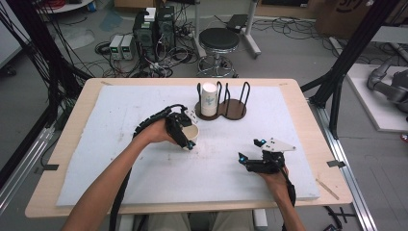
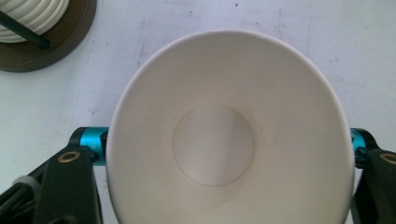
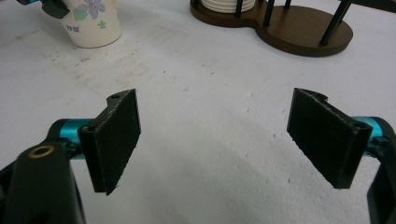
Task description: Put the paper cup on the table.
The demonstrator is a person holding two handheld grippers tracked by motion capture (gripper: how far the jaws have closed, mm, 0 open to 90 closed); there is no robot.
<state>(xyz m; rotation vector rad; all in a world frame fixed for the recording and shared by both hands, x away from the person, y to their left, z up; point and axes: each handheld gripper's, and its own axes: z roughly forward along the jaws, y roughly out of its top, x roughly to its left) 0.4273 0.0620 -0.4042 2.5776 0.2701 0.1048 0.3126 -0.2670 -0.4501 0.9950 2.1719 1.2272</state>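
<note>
Tabletop of pale wood [image 1: 67,159], seen from above, carries a large white foam mat [image 1: 144,178] that covers most of it. Toward the far middle of the mat stands a dark brown wooden cup holder [image 1: 233,109] with black upright rods; a stack of white paper cups [image 1: 209,98] sits in its left ring, while its right ring holds nothing. Near the mat's centre, just in front of the holder, the left gripper [image 1: 189,136] clamps a single paper cup [image 1: 190,132] with a flower print; in the left gripper view the cup's rim is squeezed into an oval between the jaws. At the near right, the right gripper [image 1: 251,150] rests well apart from the cup, its jaws spread wide over bare mat.
</note>
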